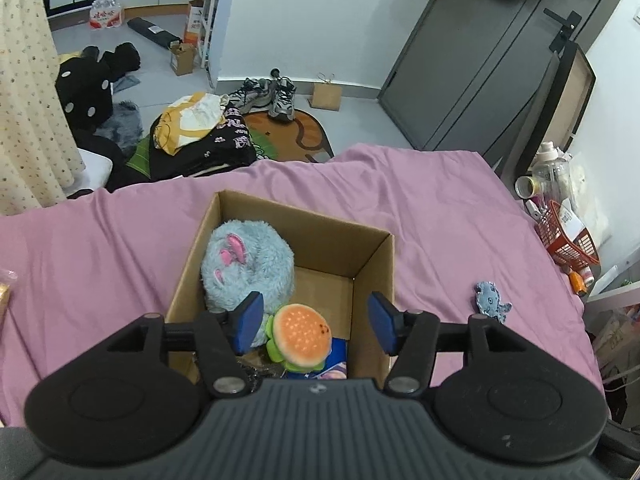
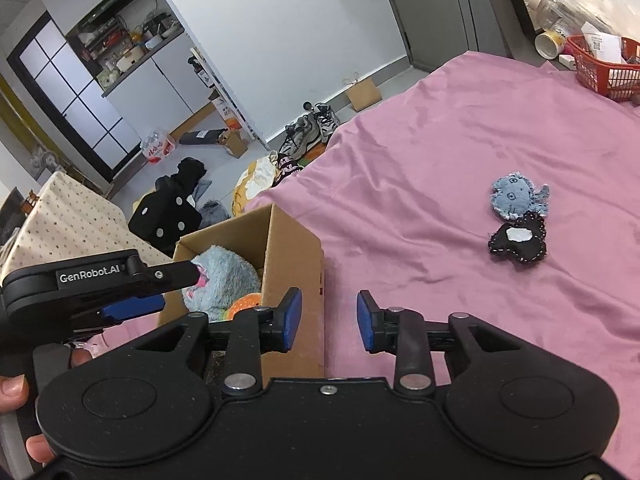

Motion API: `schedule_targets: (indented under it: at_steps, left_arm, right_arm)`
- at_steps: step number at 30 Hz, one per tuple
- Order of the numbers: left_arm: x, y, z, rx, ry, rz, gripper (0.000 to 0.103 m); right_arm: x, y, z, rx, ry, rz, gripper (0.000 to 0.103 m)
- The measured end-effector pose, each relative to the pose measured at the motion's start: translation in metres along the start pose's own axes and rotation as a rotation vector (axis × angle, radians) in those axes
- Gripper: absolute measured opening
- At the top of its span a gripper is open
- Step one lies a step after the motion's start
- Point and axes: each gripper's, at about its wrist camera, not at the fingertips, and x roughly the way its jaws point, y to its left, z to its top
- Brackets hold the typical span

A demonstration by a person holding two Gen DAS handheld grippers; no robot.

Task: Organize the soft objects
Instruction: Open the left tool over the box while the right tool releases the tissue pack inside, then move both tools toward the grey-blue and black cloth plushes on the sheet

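Cardboard box (image 1: 320, 240) on pink bed (image 1: 100, 248); fluffy blue plush (image 1: 246, 268) & burger toy (image 1: 302, 338) inside, partly hidden by left tool (image 1: 316, 322), spread empty. Right tool (image 2: 329, 320) likewise. Denim toy (image 2: 518, 198) & black stitched toy (image 2: 518, 242) at 2 o'clock.

A bed covered by a wrinkled pink sheet (image 2: 420, 168) carries an open cardboard box (image 1: 320, 236) near its left side, 2 small plush toys, 1 blue (image 2: 518, 197) and 1 black (image 2: 518, 242), touching at right, and a red basket (image 2: 600, 64) at the far right edge.
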Motion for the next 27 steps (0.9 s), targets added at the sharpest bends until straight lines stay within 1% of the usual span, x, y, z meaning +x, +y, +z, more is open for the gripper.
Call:
schedule_targets:
  at_steps: [3, 4, 7, 10, 14, 19, 27]
  left_arm:
    - [-0.006, -0.003, -0.002, 0.001, -0.006, 0.012, 0.058]
    - [-0.008, -0.006, -0.004, 0.005, -0.007, 0.014, 0.058]
    - [-0.014, -0.013, -0.009, 0.017, -0.008, 0.028, 0.066]
    - [-0.019, -0.023, -0.016, 0.035, -0.018, 0.03, 0.069]
    - [-0.024, -0.037, -0.023, 0.05, -0.026, 0.03, 0.075]
    - [-0.025, -0.056, -0.032, 0.073, -0.042, 0.039, 0.076]
    - [-0.014, -0.092, -0.043, 0.105, -0.042, 0.024, 0.076]
  right_arm:
    - [-0.006, -0.007, 0.001, 0.014, -0.007, 0.001, 0.039]
    - [-0.009, -0.009, 0.001, 0.018, -0.013, 0.001, 0.044]
    - [-0.018, -0.016, 0.002, 0.028, -0.029, 0.004, 0.048]
    - [-0.027, -0.024, 0.002, 0.041, -0.048, 0.012, 0.055]
    - [-0.037, -0.038, 0.002, 0.059, -0.067, 0.012, 0.057]
    - [-0.045, -0.059, 0.001, 0.087, -0.092, 0.009, 0.063]
    - [-0.046, -0.104, 0.005, 0.179, -0.101, -0.004, 0.063]
